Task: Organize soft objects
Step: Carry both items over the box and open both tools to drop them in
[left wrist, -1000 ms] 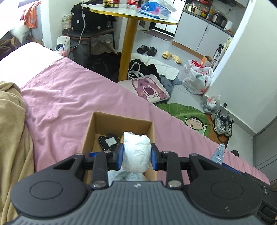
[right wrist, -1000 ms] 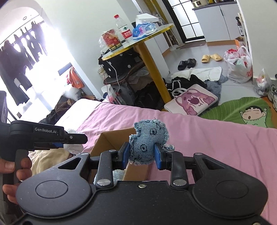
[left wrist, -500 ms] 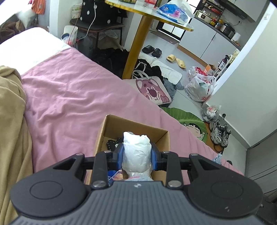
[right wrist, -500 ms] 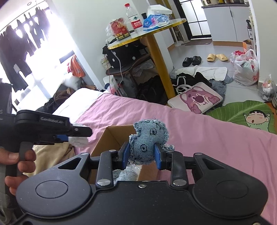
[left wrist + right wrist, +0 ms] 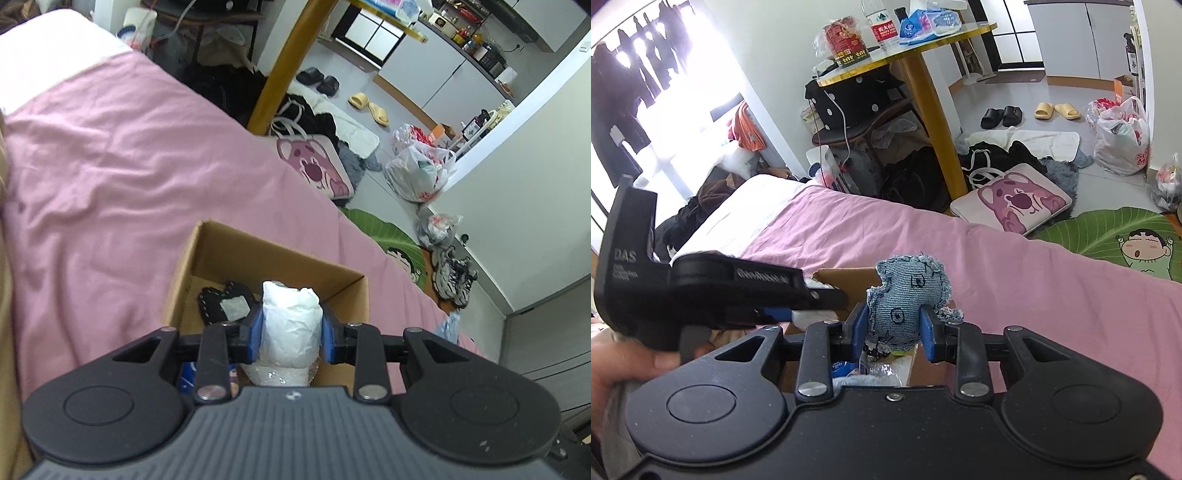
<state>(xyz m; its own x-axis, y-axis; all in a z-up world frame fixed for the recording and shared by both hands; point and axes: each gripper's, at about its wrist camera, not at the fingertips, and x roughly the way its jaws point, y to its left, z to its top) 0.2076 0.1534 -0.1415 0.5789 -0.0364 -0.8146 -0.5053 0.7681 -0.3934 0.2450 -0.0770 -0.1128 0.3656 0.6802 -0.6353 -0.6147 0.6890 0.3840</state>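
An open cardboard box (image 5: 258, 254) rests on the pink bedsheet (image 5: 110, 166). My left gripper (image 5: 291, 332) is shut on a white crumpled soft bundle (image 5: 290, 317) and hangs over the box's near part. Inside the box lies a black stitched soft toy (image 5: 225, 304) with a grey patch. My right gripper (image 5: 894, 328) is shut on a frayed blue denim soft toy (image 5: 908, 291), held above the box (image 5: 846, 277). In the right wrist view the left gripper's body (image 5: 701, 291) crosses from the left, gripped by a hand (image 5: 624, 365).
A tan blanket (image 5: 5, 258) lies along the bed's left side. Beyond the bed stand a yellow-legged round table (image 5: 923, 110), a pink bear bag (image 5: 1015, 199), a green cartoon mat (image 5: 1115, 236), plastic bags (image 5: 1119, 140), slippers and sneakers (image 5: 454, 277) on the floor.
Both grippers have moved forward and lower over the box, each keeping its hold. The left gripper's body now sits closer in the right wrist view.
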